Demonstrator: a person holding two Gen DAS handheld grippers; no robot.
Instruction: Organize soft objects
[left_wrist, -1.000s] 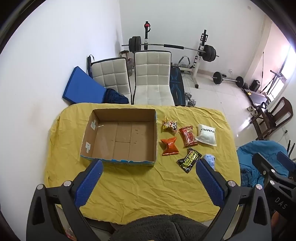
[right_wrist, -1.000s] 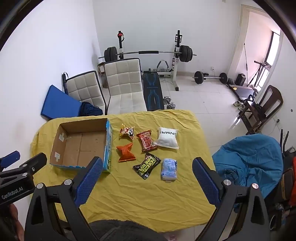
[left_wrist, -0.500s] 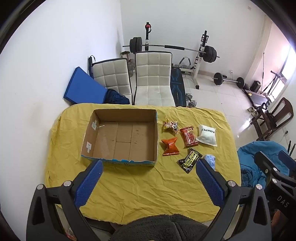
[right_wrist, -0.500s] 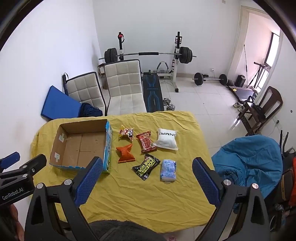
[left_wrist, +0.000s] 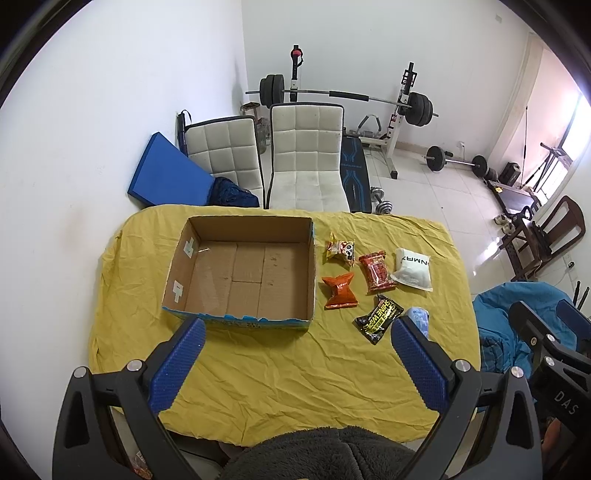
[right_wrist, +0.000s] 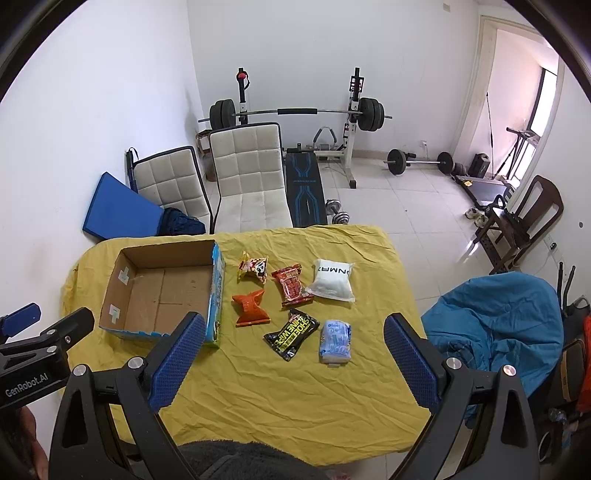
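Observation:
An empty cardboard box (left_wrist: 243, 273) (right_wrist: 162, 291) stands on the left of a yellow-covered table (left_wrist: 277, 376) (right_wrist: 288, 398). Right of it lie several soft packets: a yellow snack bag (right_wrist: 254, 268), an orange pouch (right_wrist: 250, 306), a red packet (right_wrist: 291, 286), a white pack (right_wrist: 332, 282), a black wipes pack (right_wrist: 291, 334) and a light blue tissue pack (right_wrist: 335, 341). My left gripper (left_wrist: 295, 365) is open and empty, high above the near table edge. My right gripper (right_wrist: 293, 363) is open and empty, high above the near edge, right of the box.
Two white chairs (left_wrist: 303, 162) and a blue mat (left_wrist: 166, 177) stand behind the table. A barbell rack (right_wrist: 295, 114) and weights are further back. A blue beanbag (right_wrist: 495, 325) and a wooden chair (right_wrist: 528, 225) are on the right. A dark fleece (left_wrist: 321, 454) is below.
Both views have shifted very slightly; the table appears marginally lower in frame. Nothing on the table has moved and both grippers stay open.

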